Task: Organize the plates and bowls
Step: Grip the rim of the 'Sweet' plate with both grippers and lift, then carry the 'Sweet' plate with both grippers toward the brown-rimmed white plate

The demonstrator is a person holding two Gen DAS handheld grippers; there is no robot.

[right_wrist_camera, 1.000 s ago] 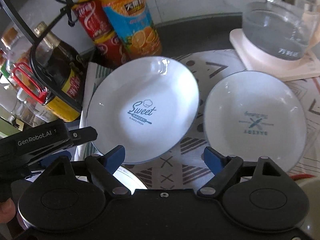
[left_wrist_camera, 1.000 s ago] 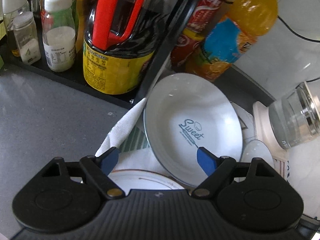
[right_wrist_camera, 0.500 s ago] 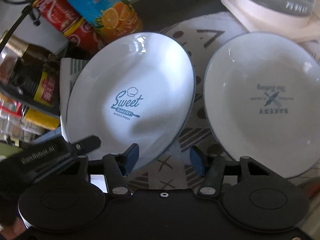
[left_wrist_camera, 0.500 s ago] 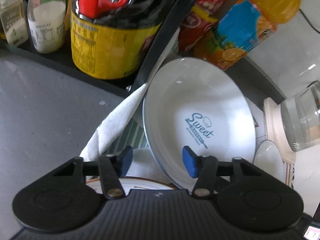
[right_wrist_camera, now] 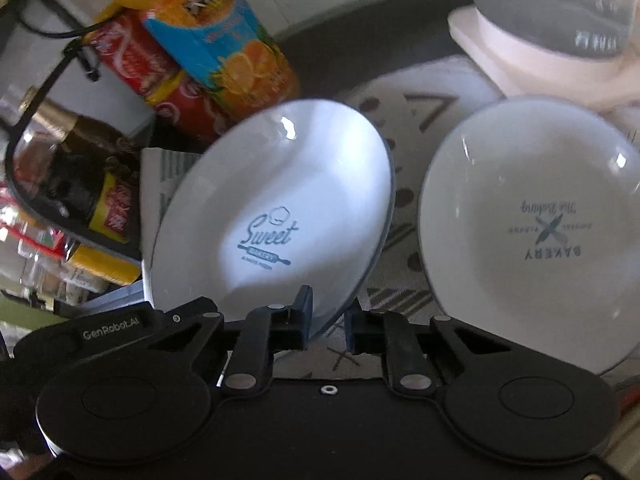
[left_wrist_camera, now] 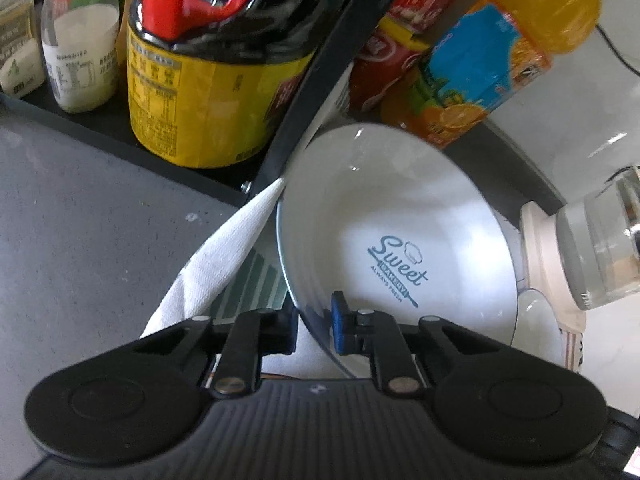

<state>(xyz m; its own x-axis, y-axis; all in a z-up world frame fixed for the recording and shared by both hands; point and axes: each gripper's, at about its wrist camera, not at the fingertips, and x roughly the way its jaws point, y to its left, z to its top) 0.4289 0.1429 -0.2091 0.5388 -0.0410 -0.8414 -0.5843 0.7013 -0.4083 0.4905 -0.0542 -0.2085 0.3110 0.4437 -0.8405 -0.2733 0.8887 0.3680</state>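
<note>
A white plate printed "Sweet Bakery" (left_wrist_camera: 400,240) (right_wrist_camera: 280,208) is tilted up on its edge over the patterned mat (right_wrist_camera: 400,132). My left gripper (left_wrist_camera: 316,326) is shut on the plate's near left rim. Its black body (right_wrist_camera: 108,324) shows at the left of the right wrist view. My right gripper (right_wrist_camera: 328,324) is shut on the same plate's near right rim. A second white plate printed "Bakery" (right_wrist_camera: 532,232) lies flat on the mat to the right, and only a sliver of this second plate (left_wrist_camera: 536,320) shows in the left wrist view.
Behind the plates stand an orange juice bottle (right_wrist_camera: 224,40), red drink bottles (right_wrist_camera: 136,60) and a dark sauce bottle (left_wrist_camera: 208,80) on a black rack (left_wrist_camera: 304,92). A glass kettle (right_wrist_camera: 560,4) sits on a cream base at the back right. White cloth (left_wrist_camera: 224,264) lies left.
Both grippers went from wide open to shut on the Sweet plate's near rim. The plate has tipped up steeper, and both cameras moved closer to it.
</note>
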